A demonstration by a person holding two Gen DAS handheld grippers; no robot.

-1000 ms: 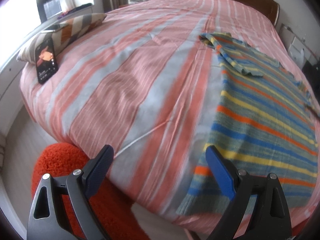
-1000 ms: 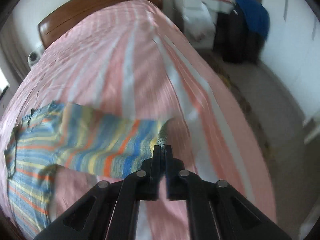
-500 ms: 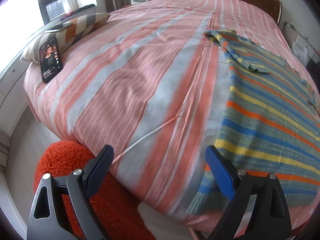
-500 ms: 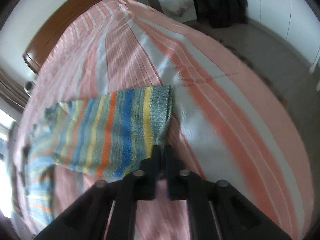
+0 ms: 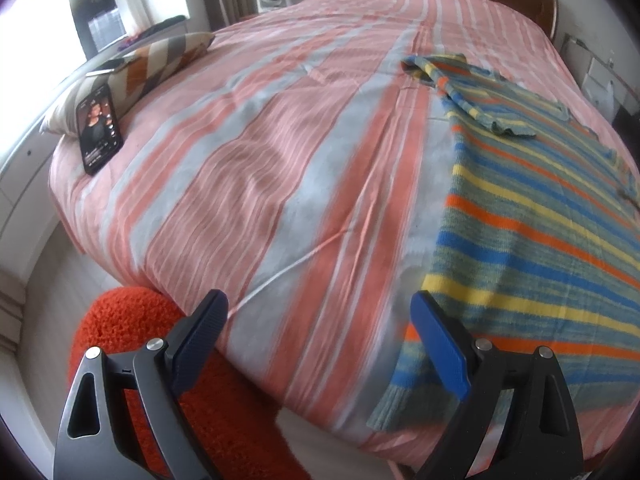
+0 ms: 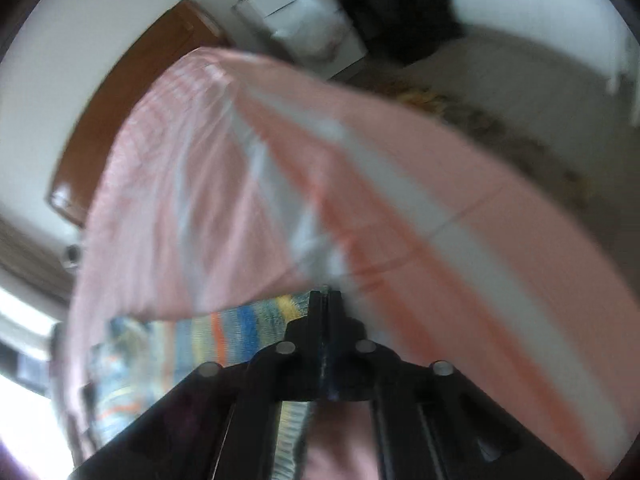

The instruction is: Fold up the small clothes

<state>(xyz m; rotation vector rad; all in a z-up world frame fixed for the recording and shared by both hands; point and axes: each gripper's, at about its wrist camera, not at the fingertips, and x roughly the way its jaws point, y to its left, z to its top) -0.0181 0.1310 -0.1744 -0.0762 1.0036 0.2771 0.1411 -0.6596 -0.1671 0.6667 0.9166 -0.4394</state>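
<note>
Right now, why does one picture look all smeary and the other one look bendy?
Right wrist view: motion blur smears the bedspread and striped sweater. Left wrist view: sharper, but the fisheye lens curves the bed; bright window glare at left.

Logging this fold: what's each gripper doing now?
Left gripper: open, holding nothing.
Right gripper: closed on the striped sweater.

The left wrist view looks up the bed (image 5: 280,152) from its foot; the right view, closer and blurred, shares it.
</note>
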